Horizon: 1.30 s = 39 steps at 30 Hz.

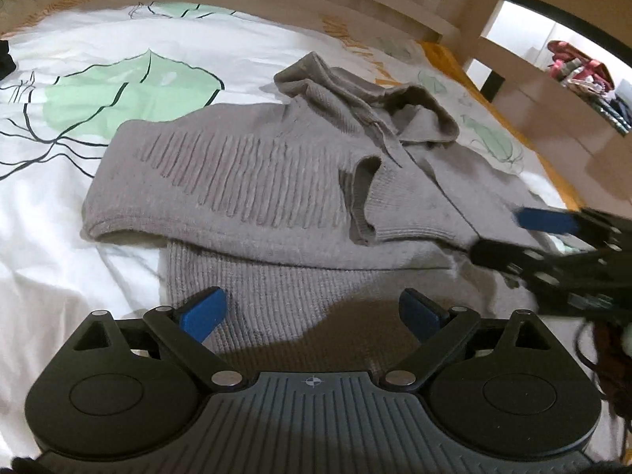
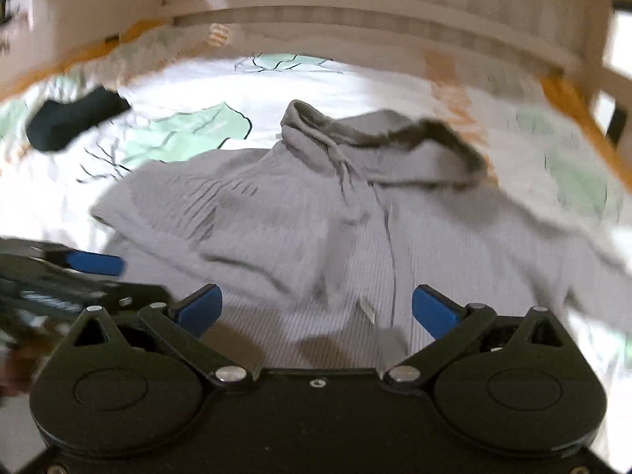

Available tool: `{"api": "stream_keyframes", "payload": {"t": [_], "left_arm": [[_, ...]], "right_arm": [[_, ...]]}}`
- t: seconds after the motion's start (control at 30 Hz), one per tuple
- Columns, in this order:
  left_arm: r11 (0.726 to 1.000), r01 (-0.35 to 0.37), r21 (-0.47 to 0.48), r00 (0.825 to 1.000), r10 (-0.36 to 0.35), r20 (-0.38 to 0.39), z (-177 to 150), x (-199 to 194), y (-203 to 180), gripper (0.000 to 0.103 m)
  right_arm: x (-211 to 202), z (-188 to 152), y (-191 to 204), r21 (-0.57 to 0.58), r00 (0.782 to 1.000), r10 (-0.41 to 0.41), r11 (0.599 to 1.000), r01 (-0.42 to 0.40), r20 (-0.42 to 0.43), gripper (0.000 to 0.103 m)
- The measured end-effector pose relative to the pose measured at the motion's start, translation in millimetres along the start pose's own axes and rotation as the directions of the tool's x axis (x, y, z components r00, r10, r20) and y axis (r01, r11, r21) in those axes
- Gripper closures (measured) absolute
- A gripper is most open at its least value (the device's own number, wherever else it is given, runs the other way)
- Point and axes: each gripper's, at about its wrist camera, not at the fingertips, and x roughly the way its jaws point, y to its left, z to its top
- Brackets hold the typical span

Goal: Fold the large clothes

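Observation:
A grey knit hooded sweater (image 1: pixel 256 181) lies on the bed, its hood (image 1: pixel 355 91) at the far end and one sleeve folded across its body. It also shows in the right wrist view (image 2: pixel 335 213), blurred. My left gripper (image 1: pixel 314 312) is open and empty, just above the sweater's near ribbed hem. My right gripper (image 2: pixel 316 312) is open and empty over the near part of the sweater. The right gripper also shows at the right edge of the left wrist view (image 1: pixel 509 233), over the sweater's right side.
The bed sheet (image 1: pixel 59 205) is white with green leaf prints. A black garment (image 2: pixel 71 118) lies at the far left of the bed. A wooden bed frame (image 1: pixel 355 4) runs behind. Shelves with clothes (image 1: pixel 584 75) stand at the far right.

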Motion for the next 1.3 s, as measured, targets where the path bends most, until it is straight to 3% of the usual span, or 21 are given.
{"api": "stream_keyframes", "payload": {"t": [0.03,0.2,0.27,0.33,0.47,0.6,0.7,0.77,0.8,0.93,1.0,1.07,1.1,1.23,1.3], "left_arm": [[1.0,0.0,0.0,1.0,0.0,0.0,-1.9,1.3,1.3,0.007],[1.0,-0.006,0.012,1.0,0.006,-0.004,-4.6,1.4,0.7,0.007],[1.0,-0.005,0.011,1.0,0.005,-0.004,-5.8,1.3,3.0,0.007],[1.0,-0.007,0.01,1.0,0.007,-0.004,-5.3,1.7,2.9,0.007],[1.0,-0.016,0.013,1.0,0.016,-0.005,-5.4,2.3,1.3,0.007],[0.999,-0.027,0.026,1.0,0.027,-0.006,-5.5,2.7,-0.6,0.007],[0.999,-0.034,0.035,0.999,0.034,-0.006,-6.0,2.9,-2.2,0.007],[0.999,-0.036,0.039,0.999,0.037,-0.005,-6.4,2.7,-2.6,0.007],[0.999,-0.036,0.04,0.999,0.037,-0.005,-6.6,2.5,-2.7,0.007],[0.998,-0.036,0.044,0.999,0.036,0.003,-6.6,1.2,-3.7,0.007],[0.998,-0.04,0.057,0.999,0.039,0.009,-6.3,0.7,-4.9,0.007],[0.996,-0.047,0.074,0.999,0.046,0.014,-6.5,1.0,-6.9,0.007],[0.995,-0.05,0.082,0.999,0.049,0.017,-6.9,1.1,-7.9,0.007],[0.992,-0.06,0.111,0.998,0.058,0.024,-7.7,1.1,-10.1,0.007],[0.99,-0.065,0.124,0.998,0.063,0.024,-8.2,2.1,-11.0,0.007]], "right_arm": [[6.3,1.7,3.4,-0.02,1.0,-0.012,1.0,0.012,-0.008,0.022],[33.6,2.9,16.4,-0.135,0.999,-0.038,0.99,0.032,-0.039,0.033],[33.4,3.1,14.4,-0.155,1.0,-0.016,0.988,0.012,-0.024,0.067],[29.2,6.2,3.3,-0.112,1.0,-0.027,0.993,0.027,0.003,0.075],[15.5,3.6,-46.7,0.131,0.999,-0.027,0.991,0.022,0.034,0.075],[18.0,-14.0,-86.2,0.269,0.998,-0.022,0.962,0.036,-0.055,0.072],[18.1,-23.9,-96.6,0.307,0.997,0.032,0.952,-0.011,-0.063,0.057],[18.0,-27.3,-105.4,0.37,0.996,0.072,0.928,-0.05,-0.047,0.022],[18.2,-27.7,-110.3,0.41,0.996,0.085,0.91,-0.064,-0.033,0.017],[28.9,-27.7,-121.5,0.508,0.992,0.122,0.856,-0.098,-0.015,0.018],[37.0,-25.8,-124.2,0.532,0.989,0.146,0.838,-0.119,-0.009,0.03],[41.7,-23.3,-124.4,0.535,0.99,0.14,0.838,-0.109,-0.018,0.061],[42.5,-19.8,-123.1,0.528,0.992,0.127,0.844,-0.099,-0.017,0.087],[14.7,13.3,-110.2,0.416,0.987,0.133,0.895,-0.16,0.095,0.087],[-14.8,34.1,-109.5,0.357,0.972,0.145,0.911,-0.205,0.186,0.087]]}}
